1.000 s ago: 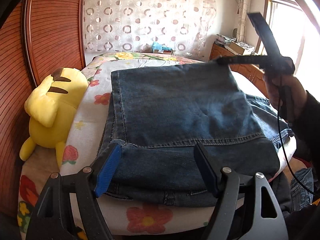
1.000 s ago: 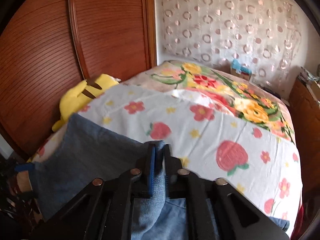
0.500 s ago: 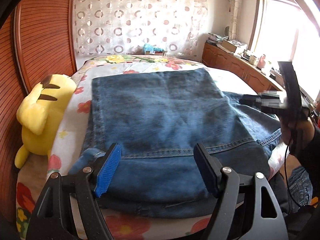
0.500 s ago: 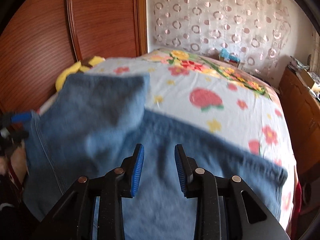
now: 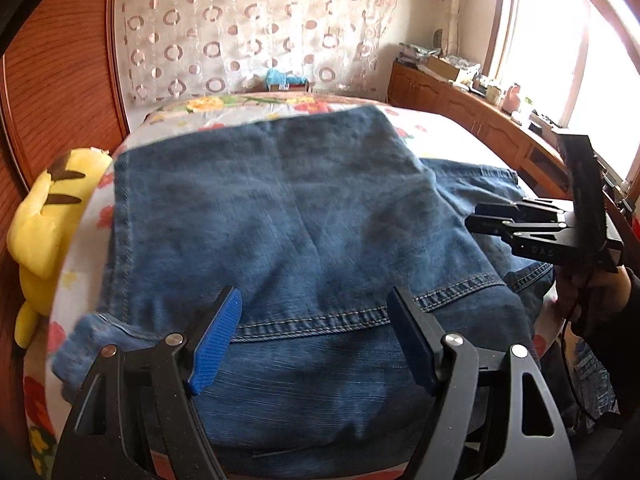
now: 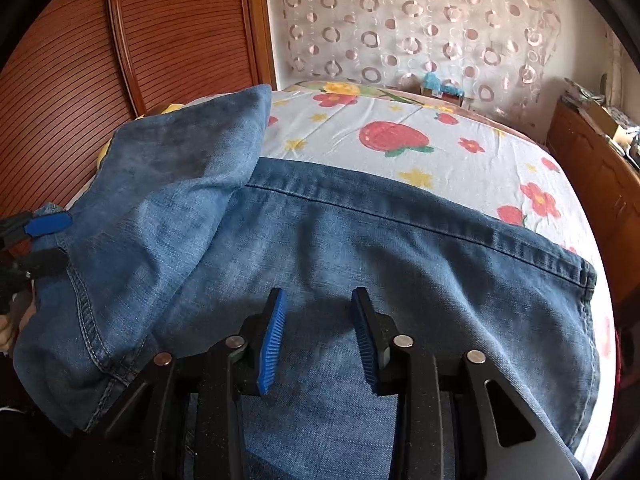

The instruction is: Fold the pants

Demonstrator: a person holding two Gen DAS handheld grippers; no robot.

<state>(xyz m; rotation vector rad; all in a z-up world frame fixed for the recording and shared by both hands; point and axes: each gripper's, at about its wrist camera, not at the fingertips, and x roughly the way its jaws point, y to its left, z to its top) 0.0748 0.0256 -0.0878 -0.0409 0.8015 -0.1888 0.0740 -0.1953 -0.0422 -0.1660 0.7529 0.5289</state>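
Blue denim pants (image 5: 280, 224) lie on the bed, with one folded layer laid over the lower part. In the right wrist view the pants (image 6: 360, 264) spread across the near bed, the folded layer at the left. My left gripper (image 5: 314, 328) is open and empty just above the near hem. My right gripper (image 6: 318, 328) is open and empty above the denim. It also shows at the right of the left wrist view (image 5: 492, 218), beside the pants. The left gripper's blue pad (image 6: 48, 224) shows at the left edge of the right wrist view.
A yellow plush toy (image 5: 44, 220) lies at the bed's left edge against the wooden headboard (image 5: 52, 80). The floral bedsheet (image 6: 440, 152) is bare beyond the pants. A wooden cabinet (image 5: 460, 104) with clutter runs along the right under the window.
The right gripper opened and let go of the denim layer, which now lies flat over the pants. It then drew back to the right side. The left gripper stayed open.
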